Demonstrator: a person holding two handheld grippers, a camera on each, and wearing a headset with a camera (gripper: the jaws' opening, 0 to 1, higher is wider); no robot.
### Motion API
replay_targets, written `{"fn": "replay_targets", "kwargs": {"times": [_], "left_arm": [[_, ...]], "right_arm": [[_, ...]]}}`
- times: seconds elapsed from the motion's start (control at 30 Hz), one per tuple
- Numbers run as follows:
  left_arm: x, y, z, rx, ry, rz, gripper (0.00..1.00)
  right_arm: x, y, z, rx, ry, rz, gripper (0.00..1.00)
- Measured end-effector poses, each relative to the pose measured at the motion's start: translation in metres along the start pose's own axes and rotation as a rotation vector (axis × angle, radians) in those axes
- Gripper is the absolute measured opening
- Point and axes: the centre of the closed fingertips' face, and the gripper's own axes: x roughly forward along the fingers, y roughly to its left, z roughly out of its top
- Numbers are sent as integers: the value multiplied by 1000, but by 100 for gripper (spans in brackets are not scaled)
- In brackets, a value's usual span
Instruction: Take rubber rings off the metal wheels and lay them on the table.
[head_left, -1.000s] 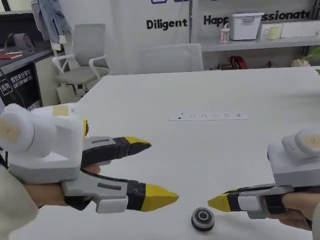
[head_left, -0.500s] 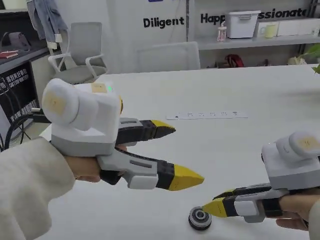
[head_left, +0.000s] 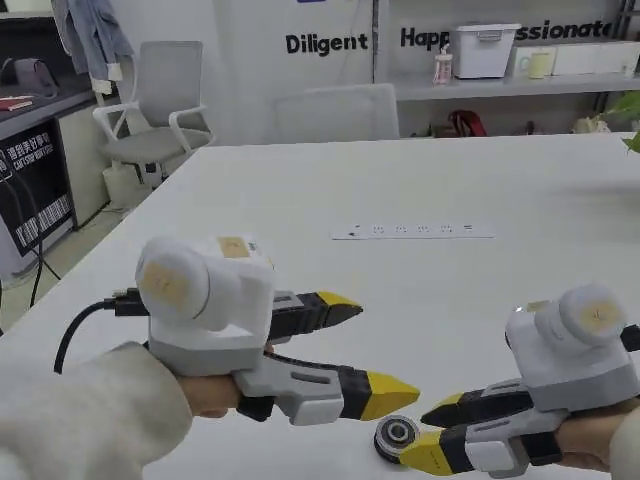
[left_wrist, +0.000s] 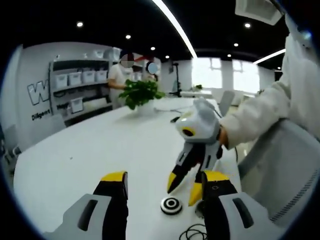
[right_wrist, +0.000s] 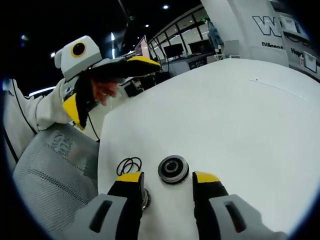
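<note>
Two sets of fingers spread — left gripper (head_left: 385, 347), right gripper (head_left: 414, 435) — one metal wheel (right_wrist: 173, 170) between the right's tips.

Metal wheel (head_left: 396, 436) on table (head_left: 450, 290) just before right gripper (head_left: 416, 436), left gripper (head_left: 386, 348) to its left.

Head view: from above and behind, facing forward and down over the white table (head_left: 430, 170). Left gripper view: low over the table, facing the right gripper (left_wrist: 182, 192). Right gripper view: close above the metal wheel (right_wrist: 173, 169), facing the left gripper (right_wrist: 120, 94). All 3 views share the wheel.
</note>
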Motion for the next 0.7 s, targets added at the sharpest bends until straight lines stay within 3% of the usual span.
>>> {"fn": "replay_targets", "kwargs": {"times": [0.13,0.23,0.37,0.7], "left_arm": [[3,-5,-15,28,25,-1,52],[11,-7,-21,15,24,-7,46],[17,-13,-36,41,79,-19,45],[26,-15,-60,44,129,-21,41]], "right_arm": [[1,-2,-3,-41,16,-14,34],[1,-3,-3,-53,19,-18,33],[1,-5,-4,-64,25,-29,32],[4,-4,-8,-84,43,-34,28]]}}
